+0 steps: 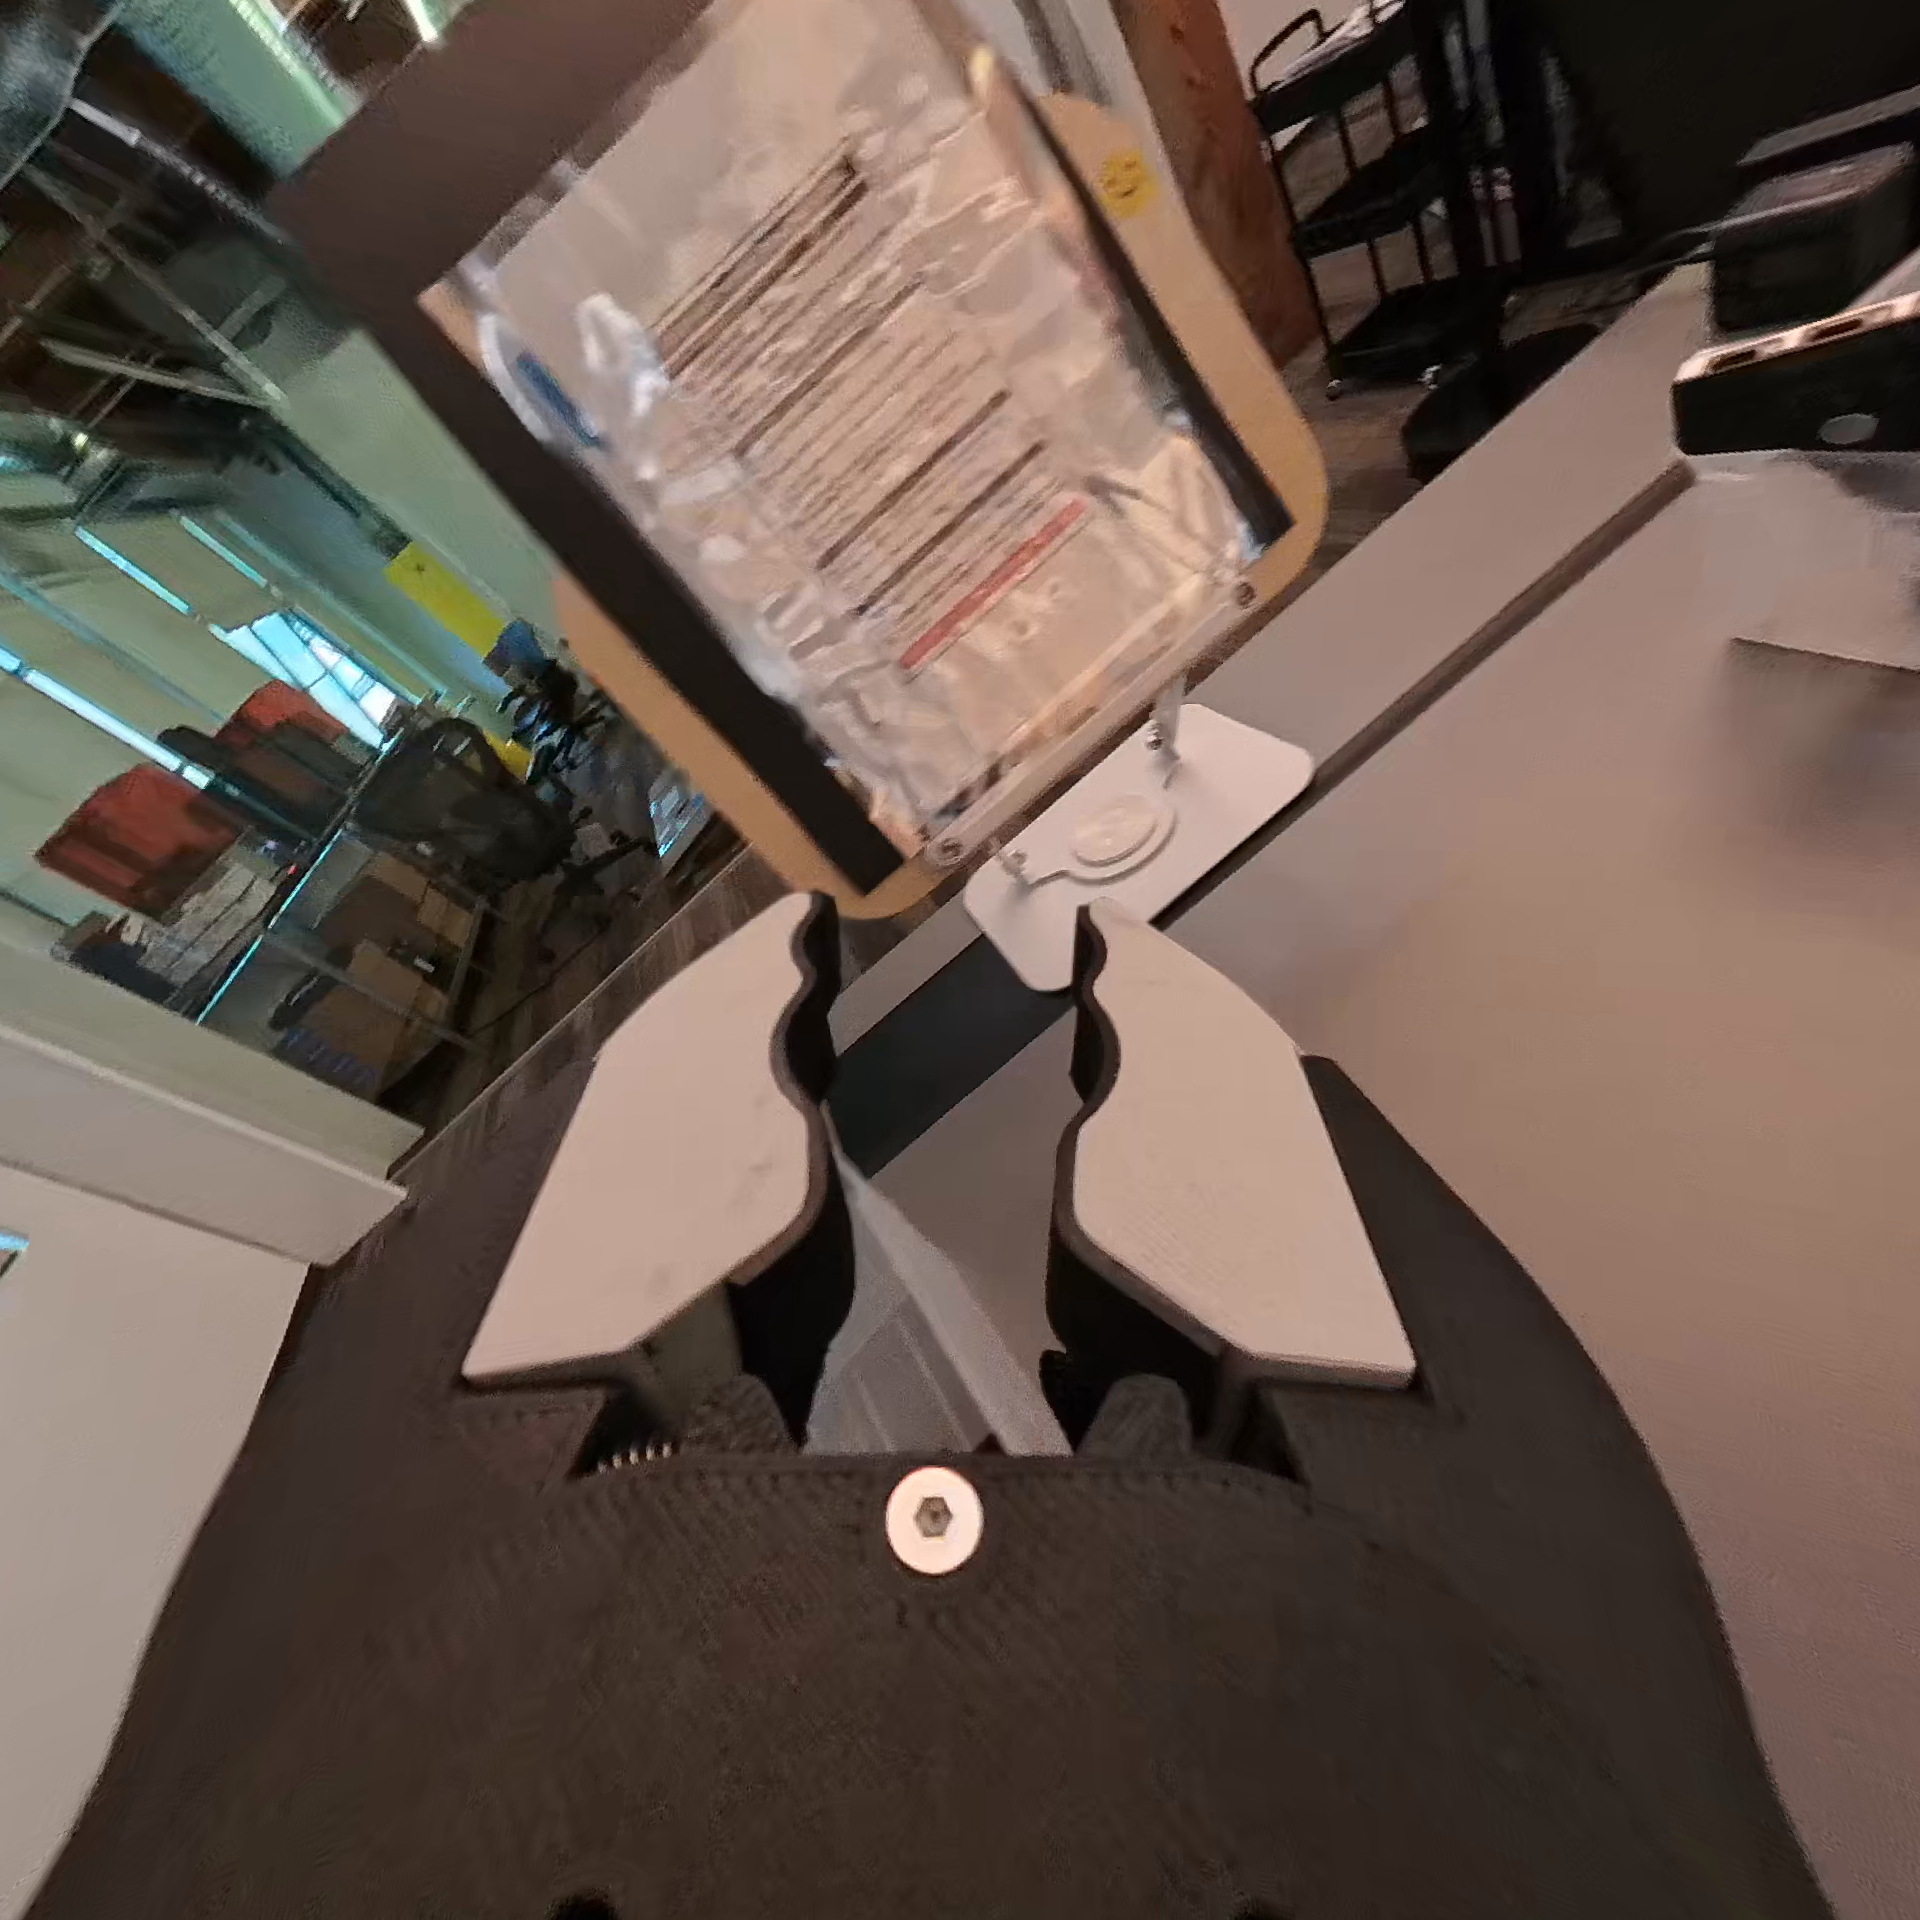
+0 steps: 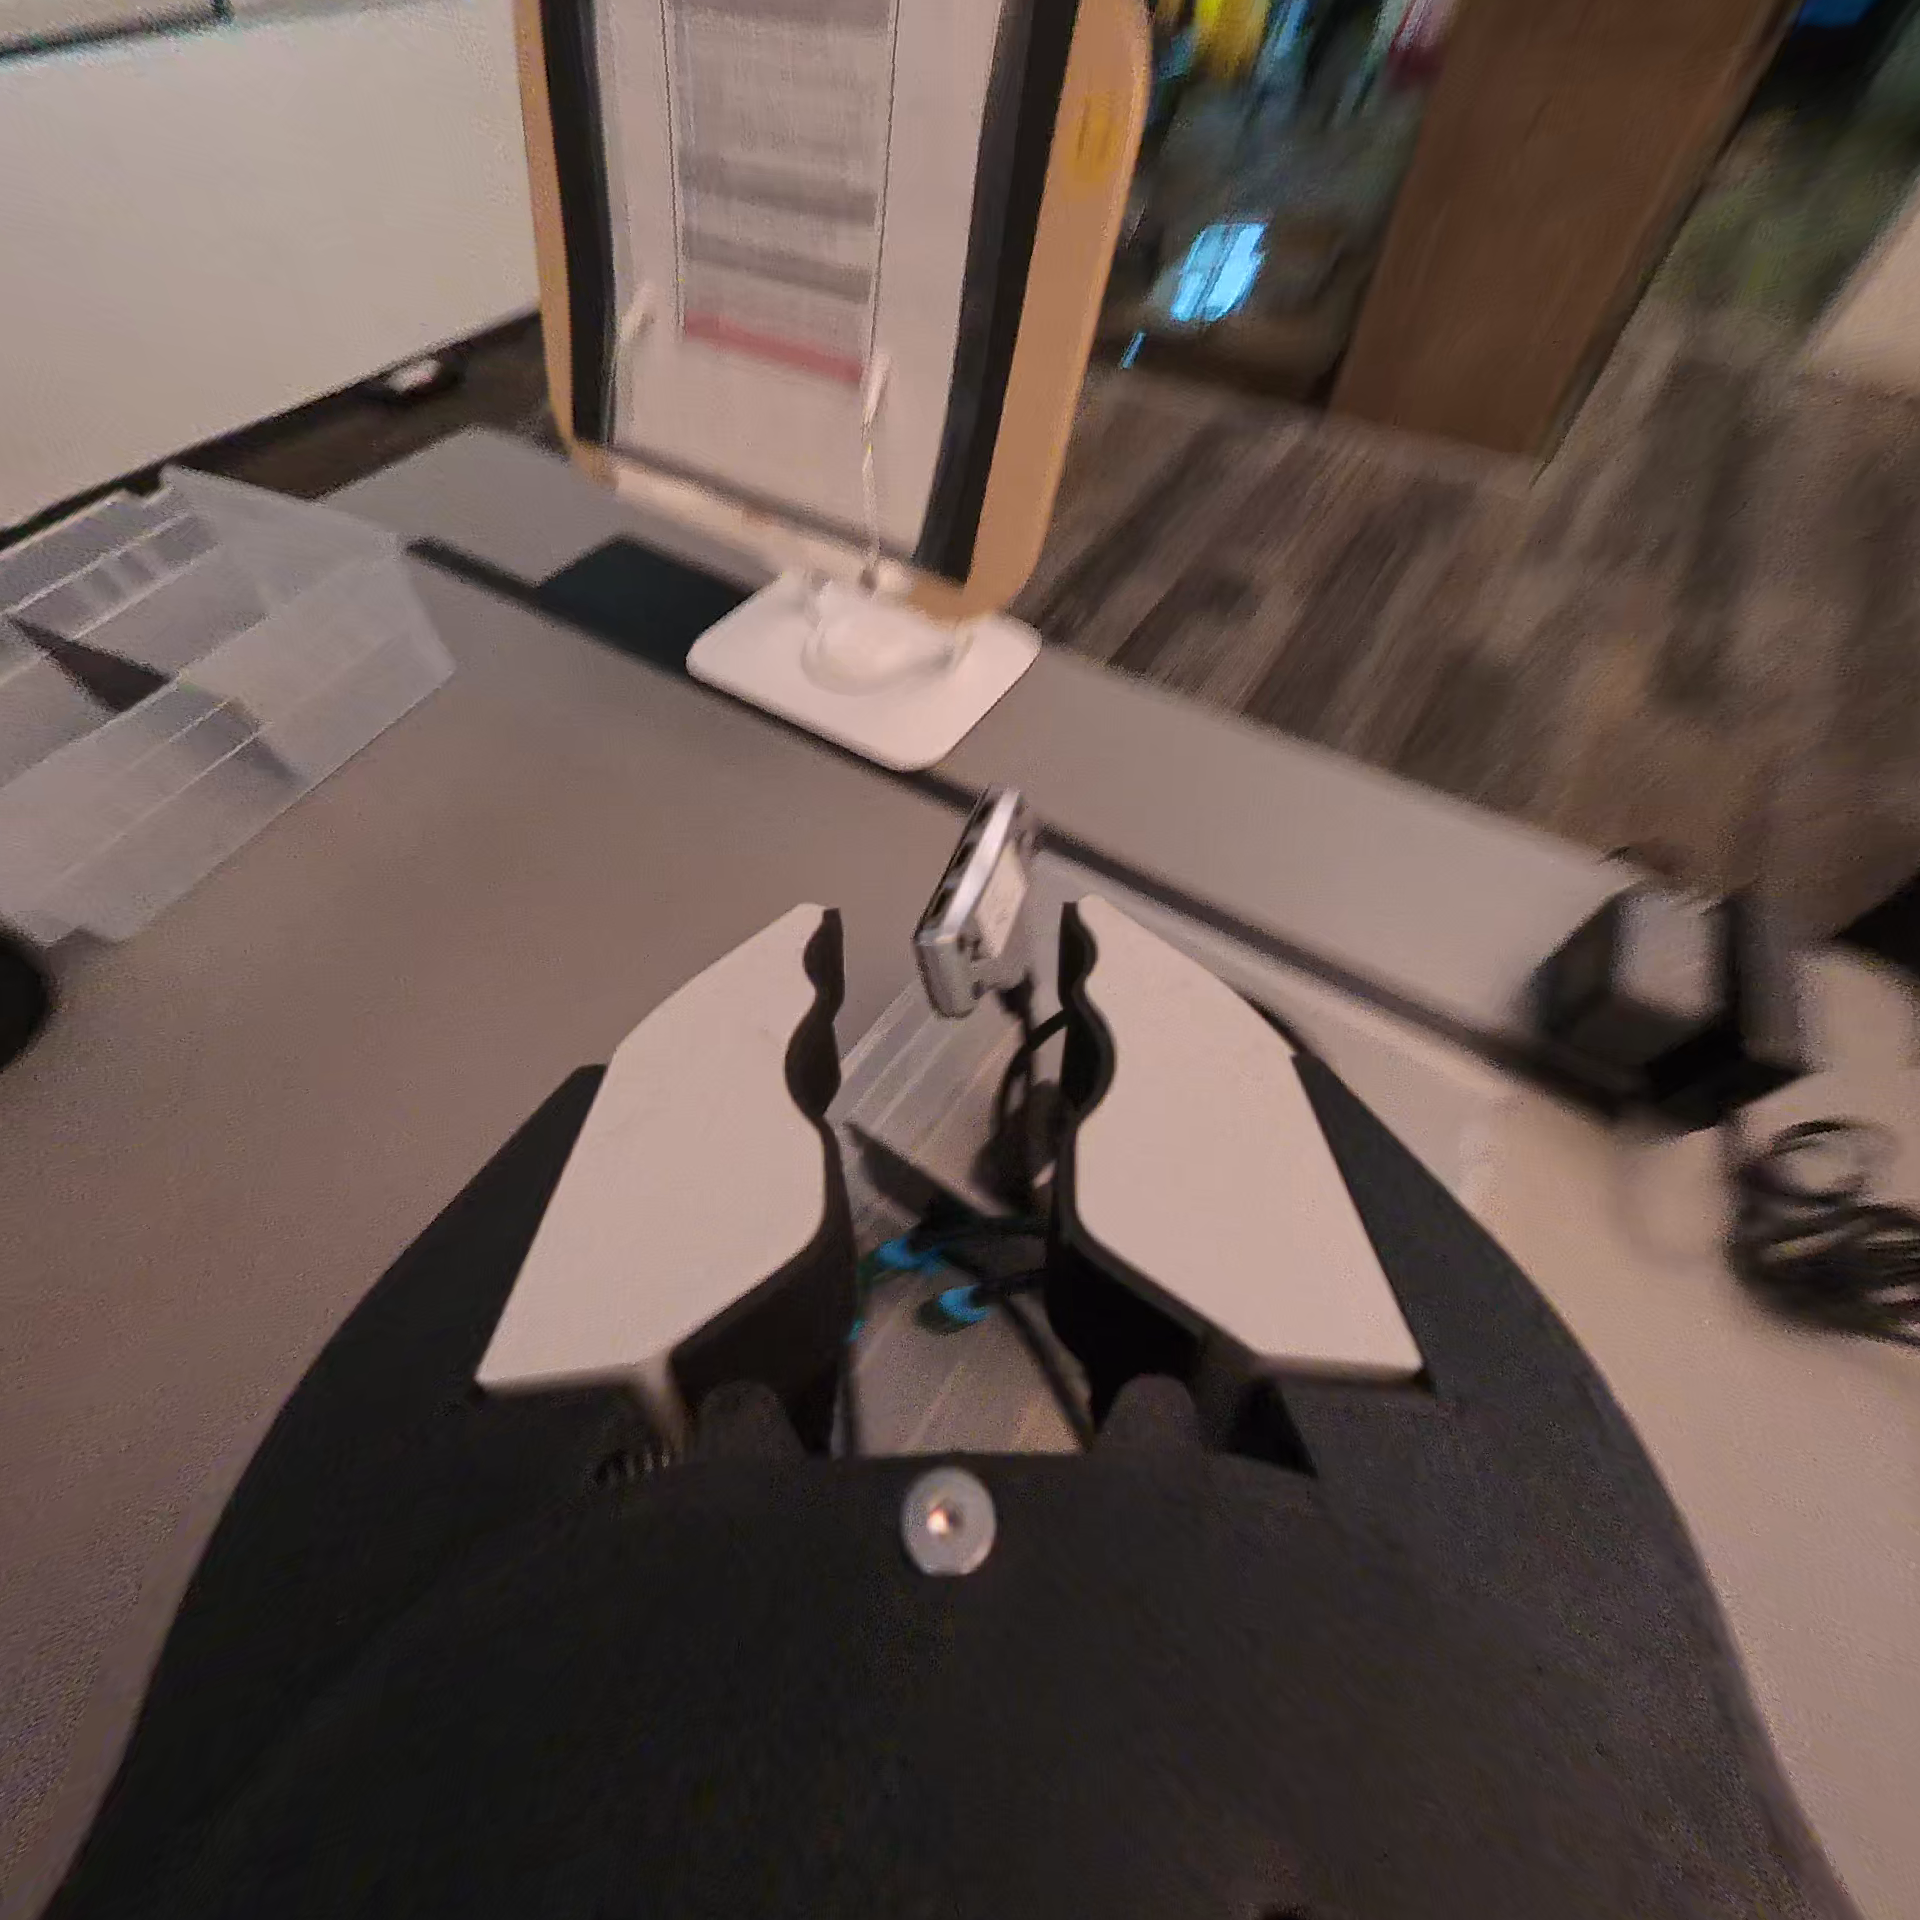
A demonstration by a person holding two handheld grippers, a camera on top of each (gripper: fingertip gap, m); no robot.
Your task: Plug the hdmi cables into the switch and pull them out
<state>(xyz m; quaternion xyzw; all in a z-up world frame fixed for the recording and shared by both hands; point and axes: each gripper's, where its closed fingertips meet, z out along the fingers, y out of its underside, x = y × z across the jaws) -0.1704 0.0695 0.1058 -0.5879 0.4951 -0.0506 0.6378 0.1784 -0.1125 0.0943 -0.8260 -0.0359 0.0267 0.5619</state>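
In the left wrist view, the left gripper (image 1: pixel 956 935), black with grey plates on the fingers, is hanging over the grey table (image 1: pixel 1558 935) with its jaws apart and nothing between them. Ahead, a sign holder with a tan frame (image 1: pixel 883 468) is standing on a white base. The small black and silver switch (image 1: pixel 1808 390) is showing at the right edge.

In the right wrist view, the right gripper (image 2: pixel 951 914) is also spread and gripping nothing. The switch (image 2: pixel 971 914) is sitting tilted between the fingertips, not clamped, with a thin black cable (image 2: pixel 1023 1091) running from it. A clear plastic box (image 2: pixel 208 665) is lying at the left, and coiled black cables (image 2: pixel 1839 1236) at the right.
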